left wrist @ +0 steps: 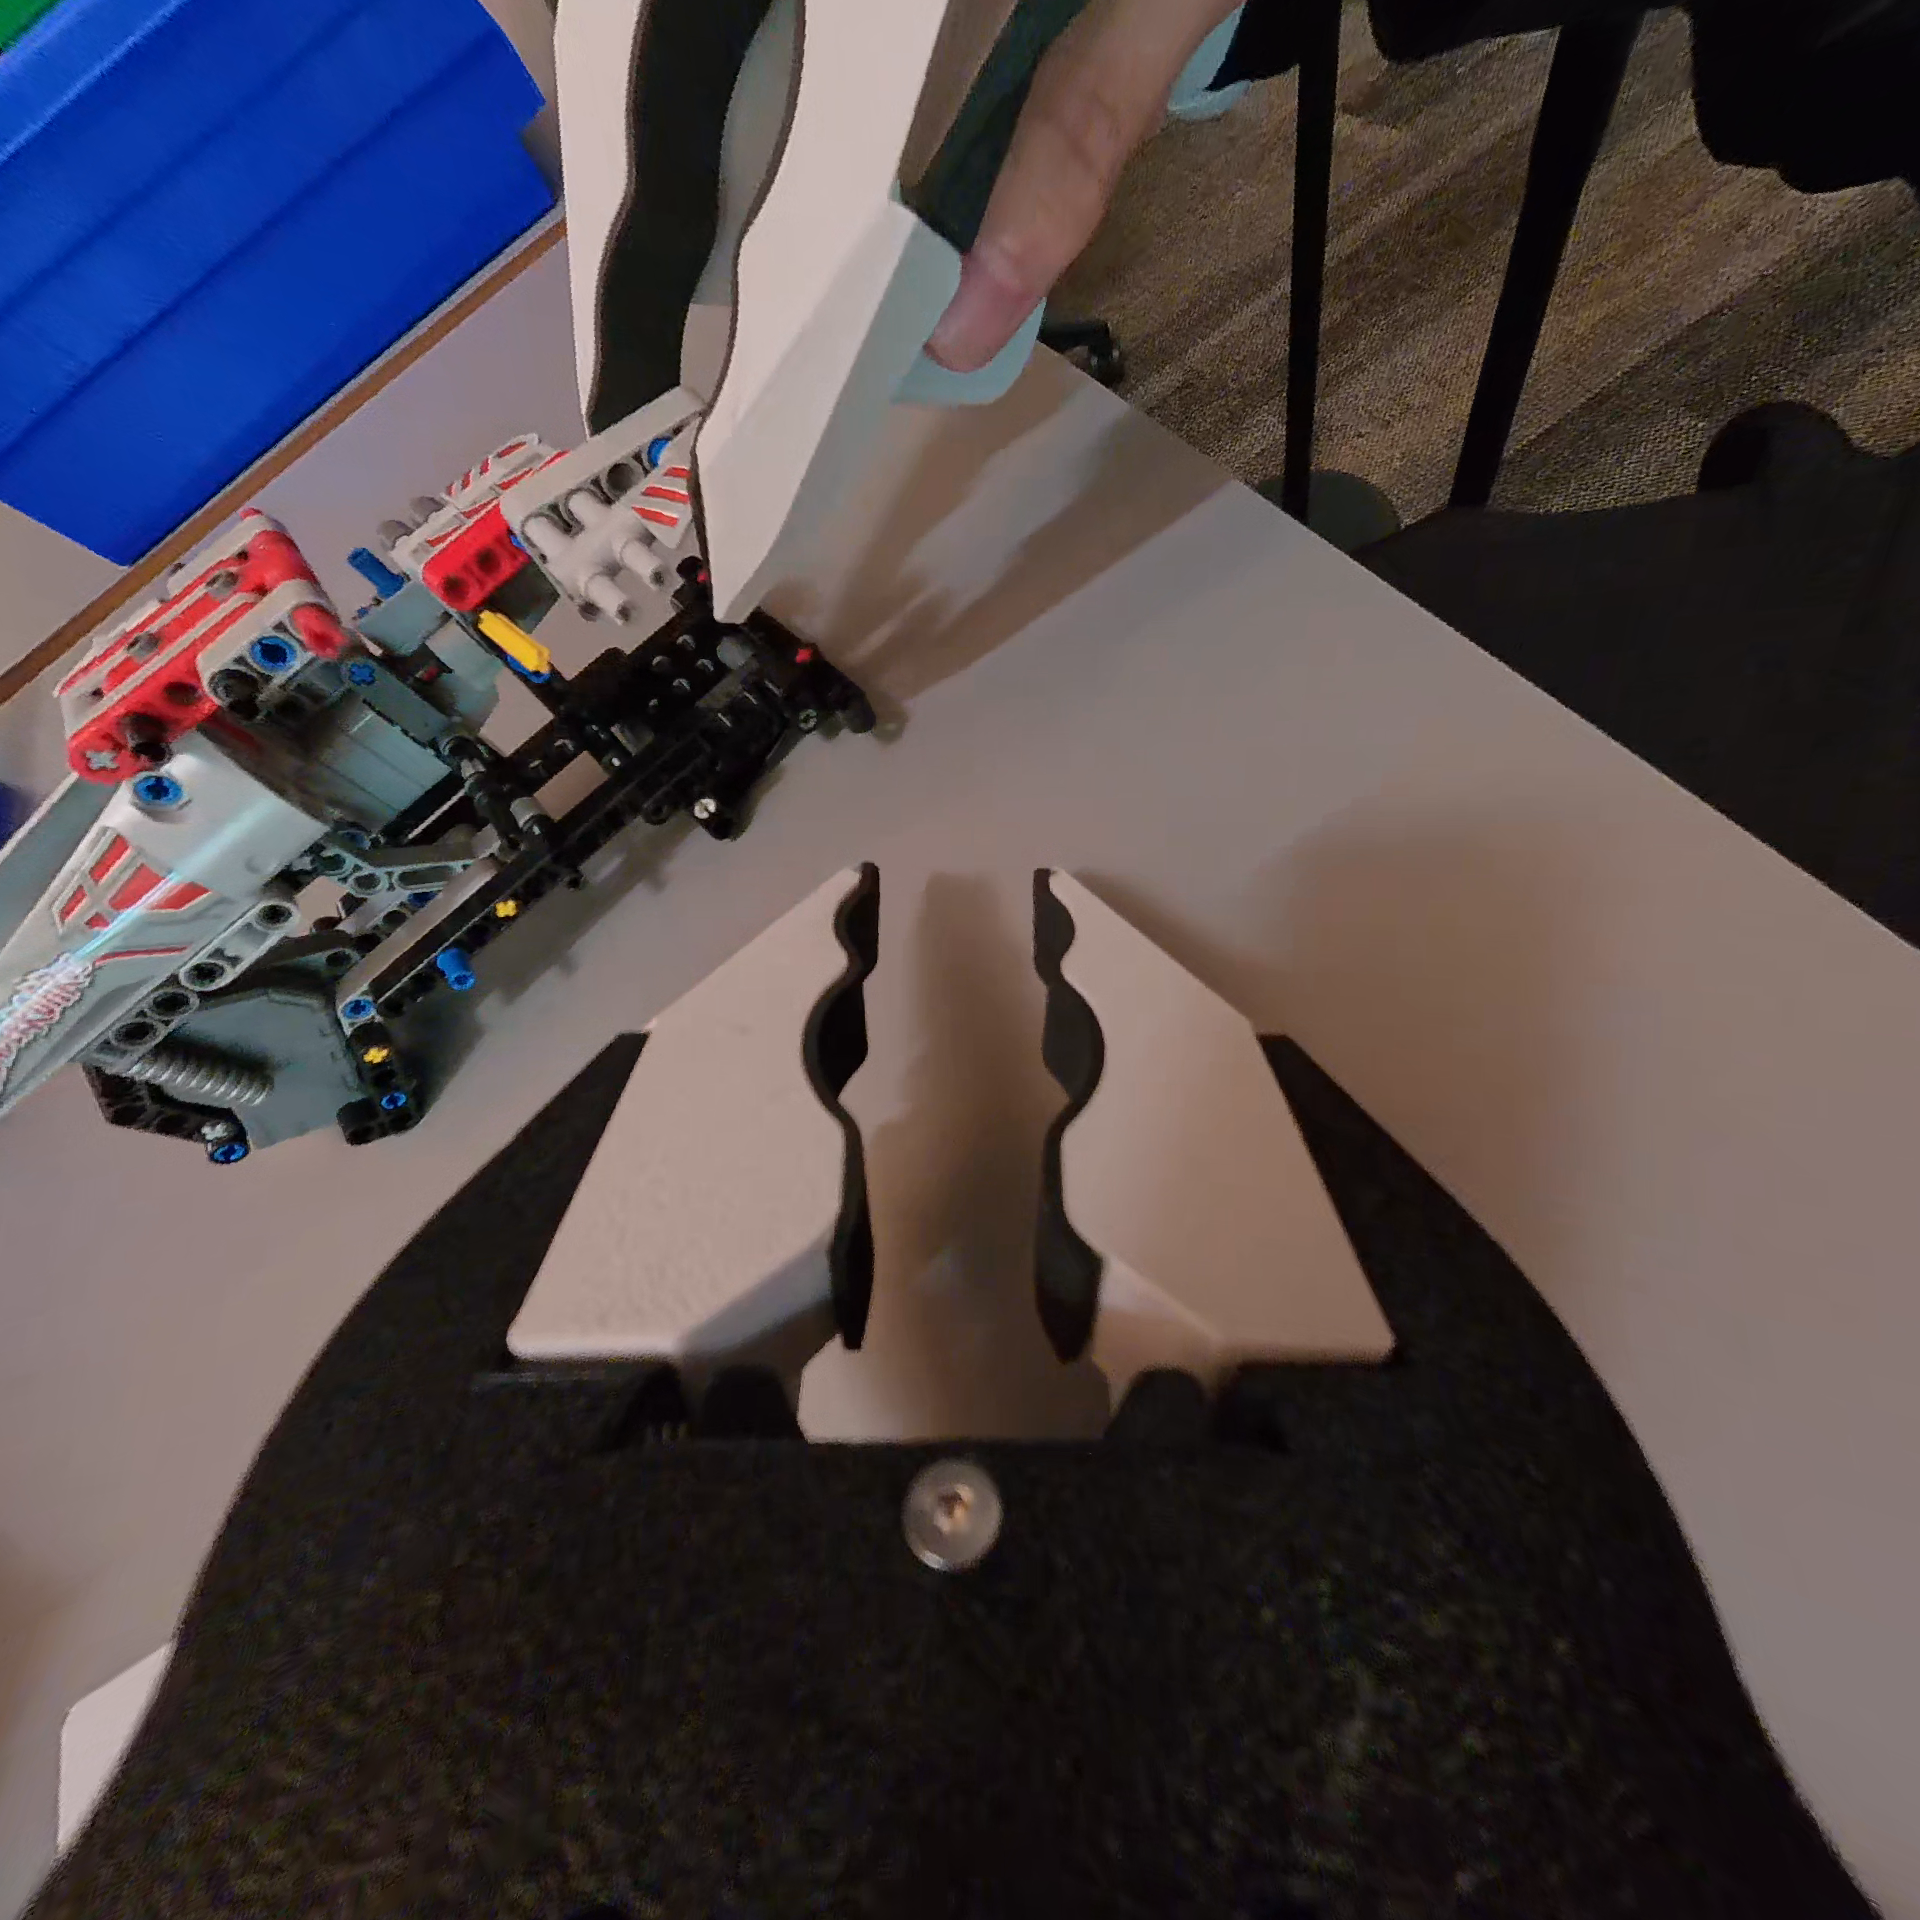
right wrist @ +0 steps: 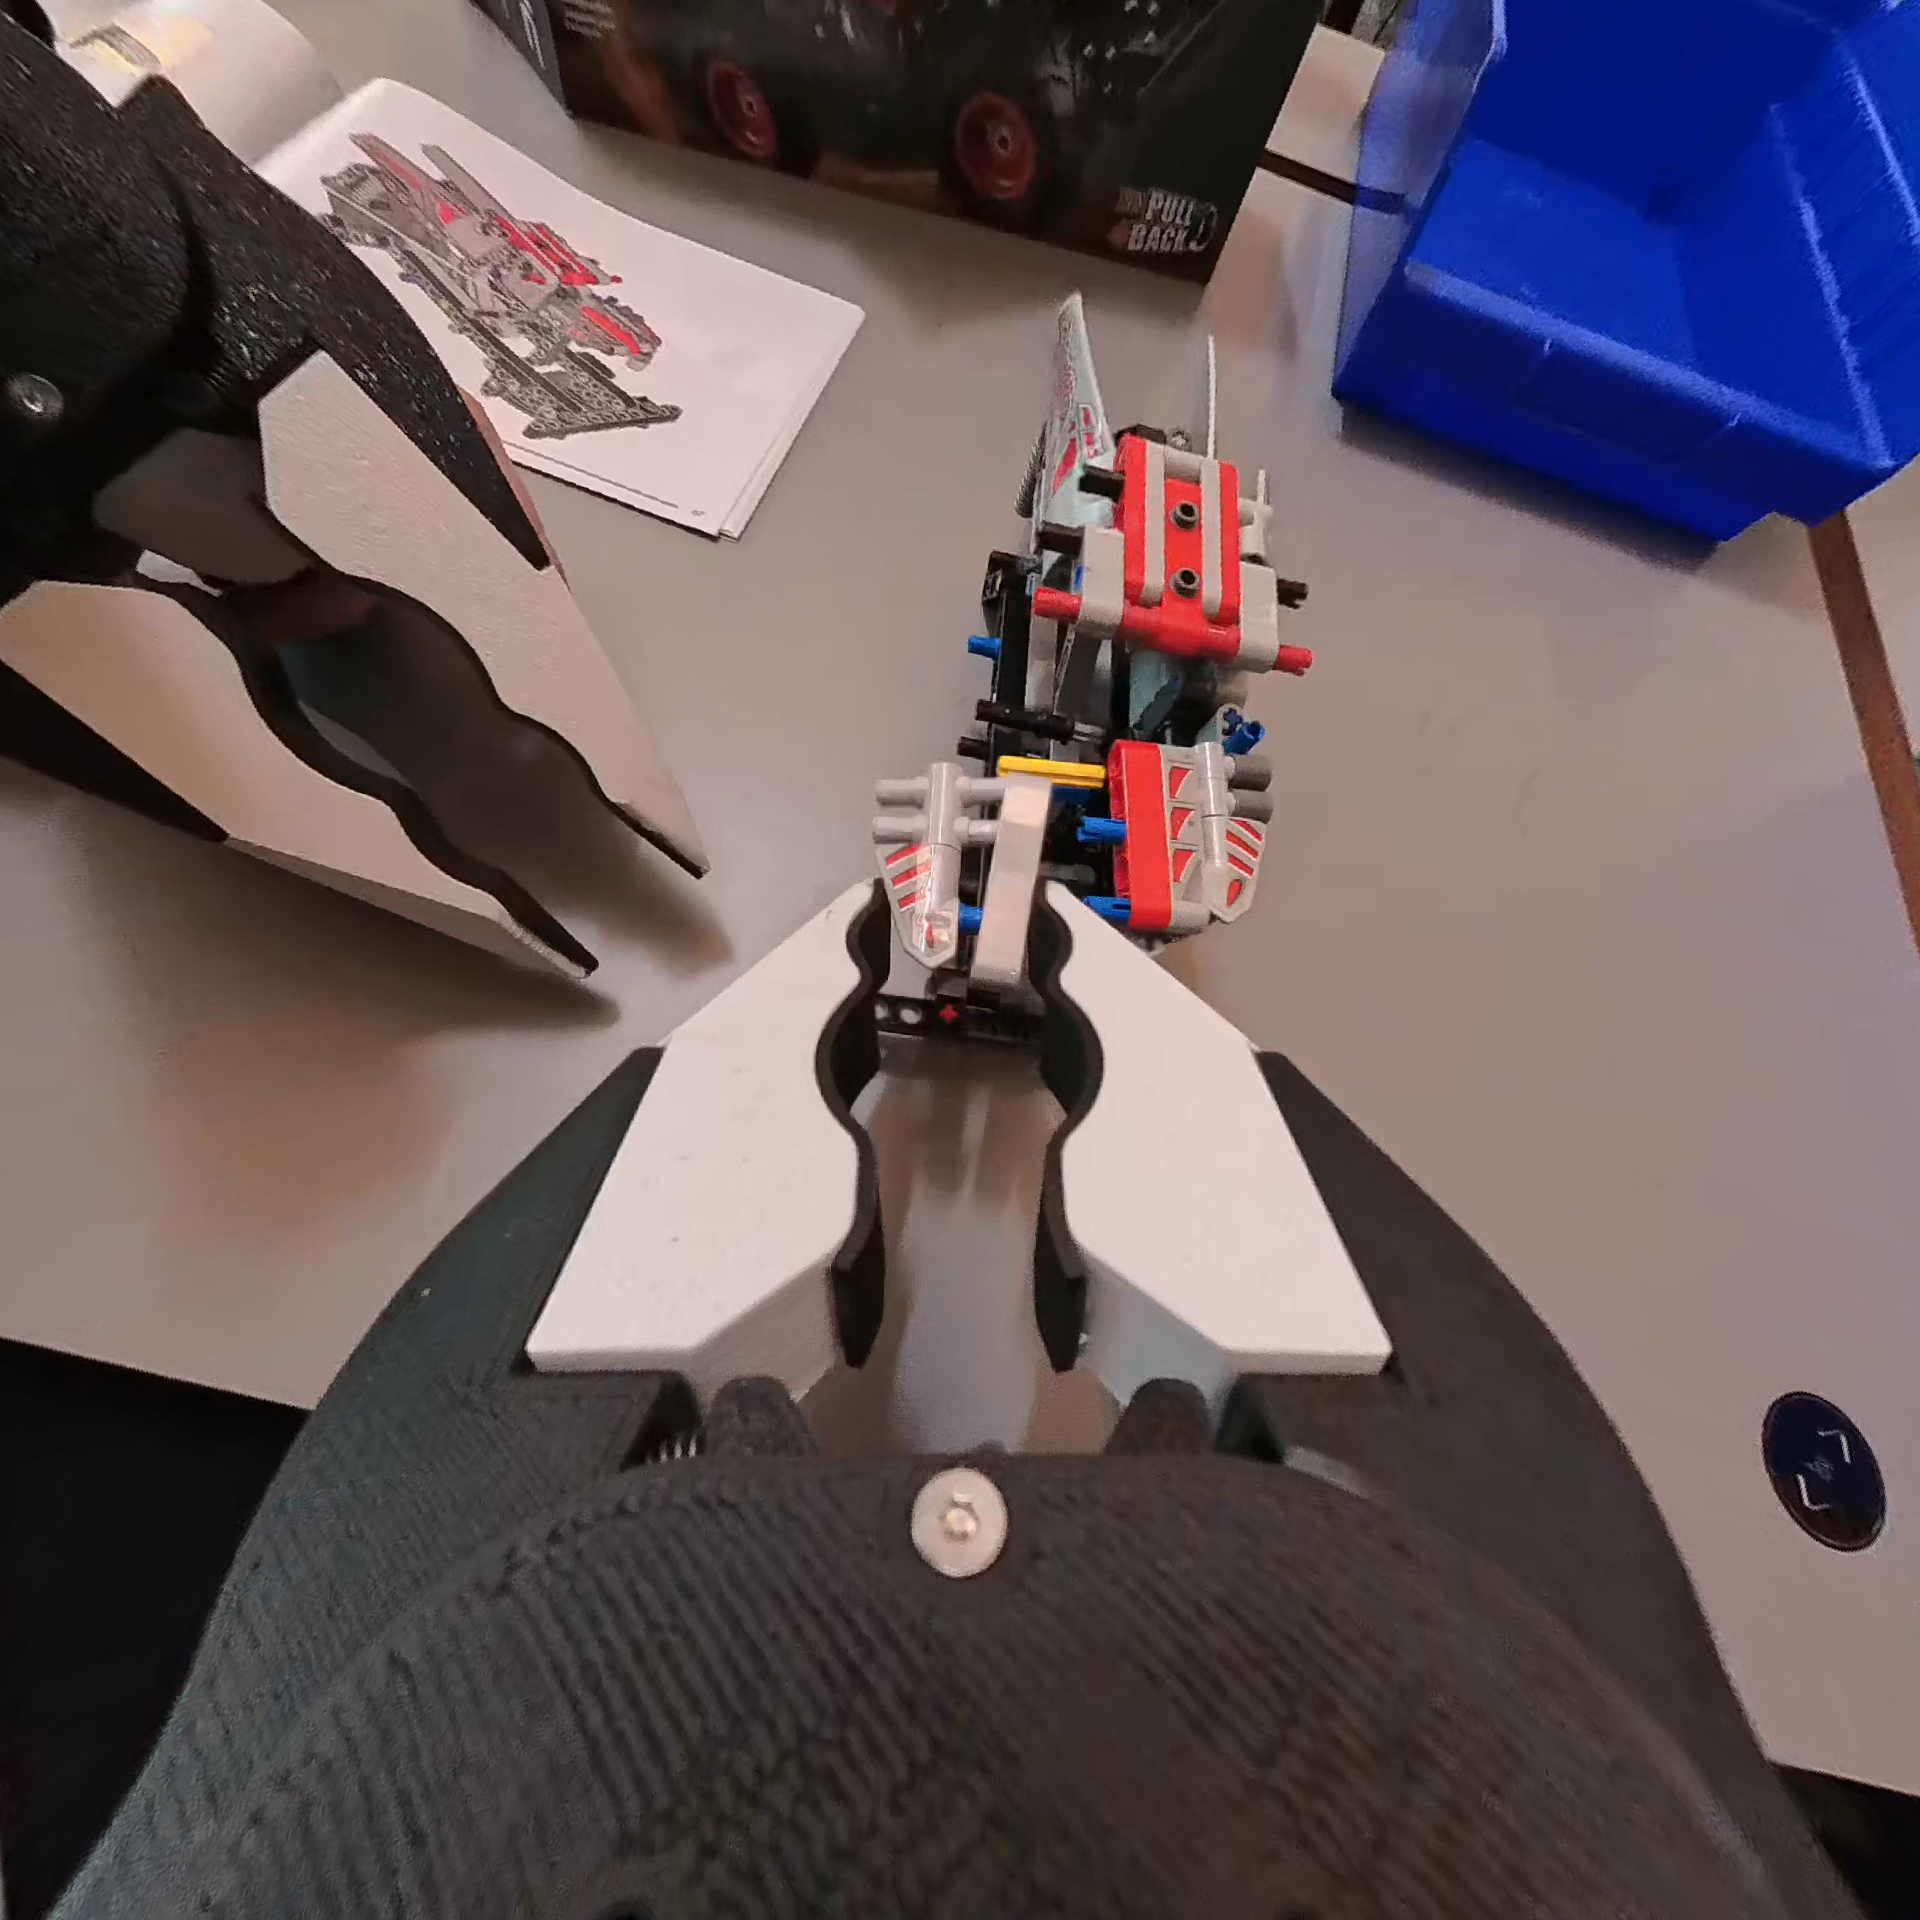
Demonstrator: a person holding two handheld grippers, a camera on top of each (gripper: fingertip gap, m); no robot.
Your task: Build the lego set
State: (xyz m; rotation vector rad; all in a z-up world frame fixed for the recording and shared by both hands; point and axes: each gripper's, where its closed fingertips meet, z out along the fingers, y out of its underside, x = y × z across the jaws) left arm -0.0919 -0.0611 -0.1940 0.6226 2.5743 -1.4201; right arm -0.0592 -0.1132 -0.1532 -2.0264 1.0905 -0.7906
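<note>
The partly built lego model (left wrist: 343, 790), red, grey and black, lies on the grey table (left wrist: 1195, 790). My left gripper (left wrist: 954, 883) is open and empty, low over the table just right of the model's black frame. My right gripper (right wrist: 961, 904) holds the grey side piece (right wrist: 1003, 883), a light beam with pins and a red-striped panel, at the near end of the model (right wrist: 1153, 623). In the left wrist view the right gripper (left wrist: 665, 499) comes down from above onto that piece (left wrist: 613, 499). A finger of the person's hand (left wrist: 1023, 229) rests on it.
A blue bin (right wrist: 1662, 260) stands at the back right, also in the left wrist view (left wrist: 208, 260). An open instruction booklet (right wrist: 644, 343) and the set's dark box (right wrist: 935, 104) lie behind. The table edge (left wrist: 1558, 707) drops to carpet and black chair legs (left wrist: 1309, 260).
</note>
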